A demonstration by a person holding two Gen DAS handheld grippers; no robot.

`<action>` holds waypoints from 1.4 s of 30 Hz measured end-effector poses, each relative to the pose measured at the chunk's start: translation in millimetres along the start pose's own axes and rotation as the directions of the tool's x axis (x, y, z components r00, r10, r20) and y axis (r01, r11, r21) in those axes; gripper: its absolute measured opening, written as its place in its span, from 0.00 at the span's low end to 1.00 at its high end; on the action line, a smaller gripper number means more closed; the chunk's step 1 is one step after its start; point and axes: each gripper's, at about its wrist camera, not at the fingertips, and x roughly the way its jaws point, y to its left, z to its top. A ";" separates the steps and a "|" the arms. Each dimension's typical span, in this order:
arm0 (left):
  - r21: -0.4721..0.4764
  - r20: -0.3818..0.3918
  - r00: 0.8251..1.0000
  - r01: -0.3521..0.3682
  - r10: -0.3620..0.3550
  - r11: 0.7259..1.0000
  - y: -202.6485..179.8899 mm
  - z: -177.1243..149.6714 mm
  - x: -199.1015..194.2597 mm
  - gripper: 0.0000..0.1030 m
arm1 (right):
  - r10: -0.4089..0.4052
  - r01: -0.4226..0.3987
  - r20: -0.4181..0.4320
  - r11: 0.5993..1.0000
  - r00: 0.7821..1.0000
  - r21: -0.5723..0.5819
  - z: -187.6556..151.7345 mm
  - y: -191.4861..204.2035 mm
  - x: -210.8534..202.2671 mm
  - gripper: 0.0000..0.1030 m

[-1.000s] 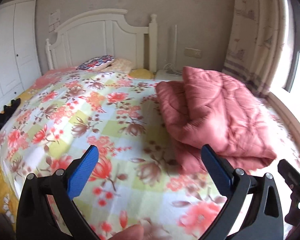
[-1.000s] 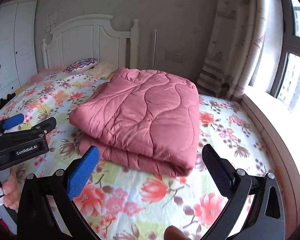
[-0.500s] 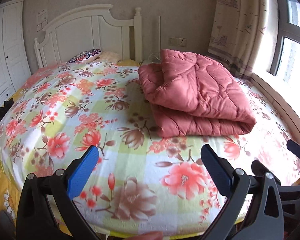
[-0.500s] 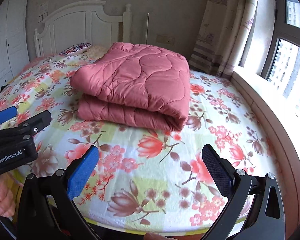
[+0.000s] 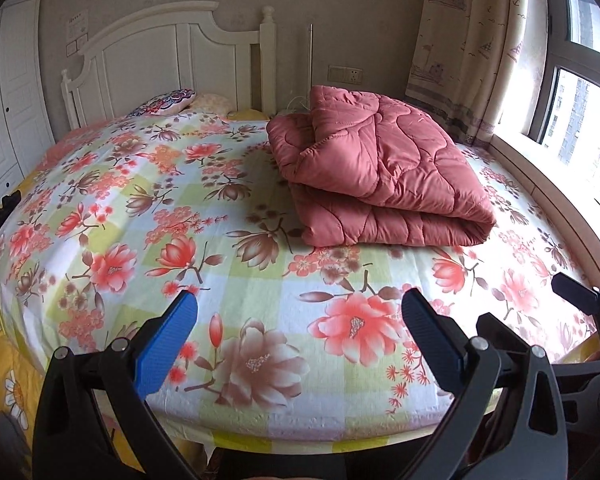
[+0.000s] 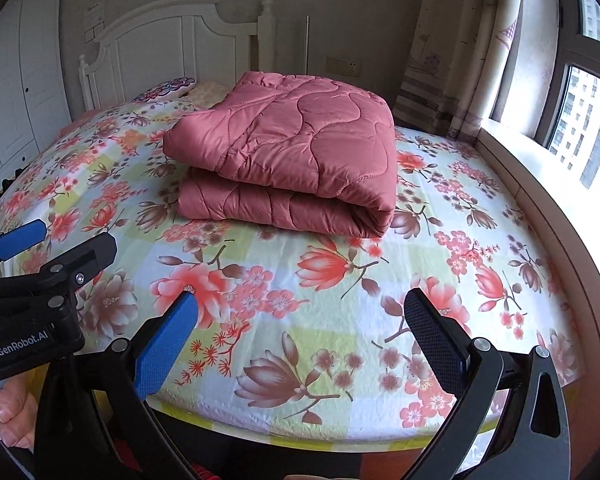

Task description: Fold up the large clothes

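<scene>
A pink quilted comforter (image 5: 380,172) lay folded into a thick, layered bundle on the floral bedsheet (image 5: 228,240), toward the head of the bed and on the window side; its rounded fold faced the foot of the bed, and its looser edges pointed toward the white headboard (image 5: 172,52); in the right wrist view the same comforter (image 6: 288,156) sat near the middle of the mattress, with the sheet (image 6: 300,300) bare all round it. The left gripper (image 5: 300,332) hung over the foot of the bed, its blue-padded jaws spread wide with nothing between them; it was well apart from the bundle; the right gripper (image 6: 302,332) was likewise held near the foot edge, jaws wide and holding nothing, and likewise apart from the comforter. The right gripper also showed at the lower right edge of the left view, and the left gripper, marked GenRobot.AI, showed at the left edge of the right view, so the two were side by side. A patterned pillow (image 5: 164,102) rested against the headboard; a curtain (image 5: 468,48) hung beside the window (image 5: 580,92) on the right; a white wardrobe (image 5: 8,92) stood on the left; a wall socket (image 5: 345,75) sat between headboard and curtain.
</scene>
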 end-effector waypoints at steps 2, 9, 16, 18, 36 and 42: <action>0.002 0.001 1.000 0.007 -0.007 1.000 -0.1 -1.0 -1.1 0.98 | 0.008 -0.008 -0.004 1.000 1.000 0.001 -1.5 0.9 -0.1 0.96; 0.031 -0.011 0.999 0.041 -0.041 0.999 -7.0 -7.6 -5.4 0.98 | 0.015 -0.015 -0.005 1.000 1.000 -0.015 -6.4 8.1 -0.6 0.96; 0.058 0.021 0.998 0.056 -0.058 0.997 -13.5 -9.5 -12.7 0.98 | 0.000 0.000 0.033 1.000 0.999 -0.018 -8.2 10.9 -4.5 0.96; 0.057 0.022 0.997 0.066 -0.067 0.996 -14.3 -9.6 -13.5 0.98 | -0.012 0.013 0.053 1.000 0.999 -0.028 -8.4 11.9 -6.8 0.96; 0.081 0.045 0.997 0.064 -0.067 0.995 -17.5 -10.4 -21.1 0.98 | -0.019 0.021 0.061 0.999 0.998 -0.040 -8.7 14.1 -11.6 0.96; 0.048 0.012 0.999 0.041 -0.041 0.998 -13.8 -8.4 -17.6 0.98 | -0.050 0.051 0.045 0.998 0.998 -0.032 -6.1 12.8 -11.2 0.96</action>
